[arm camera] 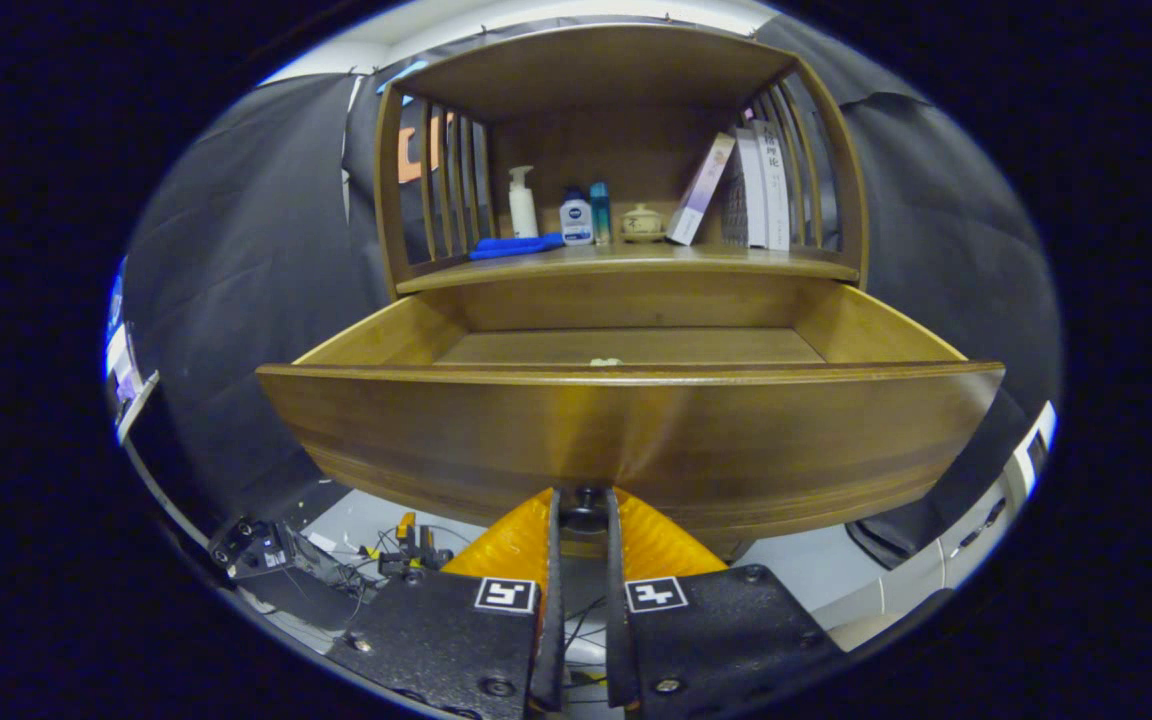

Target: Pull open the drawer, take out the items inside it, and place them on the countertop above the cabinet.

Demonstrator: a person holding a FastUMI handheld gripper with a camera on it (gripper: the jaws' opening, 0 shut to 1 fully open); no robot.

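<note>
The hand-held gripper (583, 510) pinches the drawer knob (584, 497); release it, then reach over the drawer (626, 430) front for the small pale item (605, 361).

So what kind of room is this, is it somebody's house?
Probably not a real home: it looks like a practice booth set up like one. Black cloth hangs behind a wooden cabinet holding bottles and books. The tool grips the open drawer's knob.
</note>
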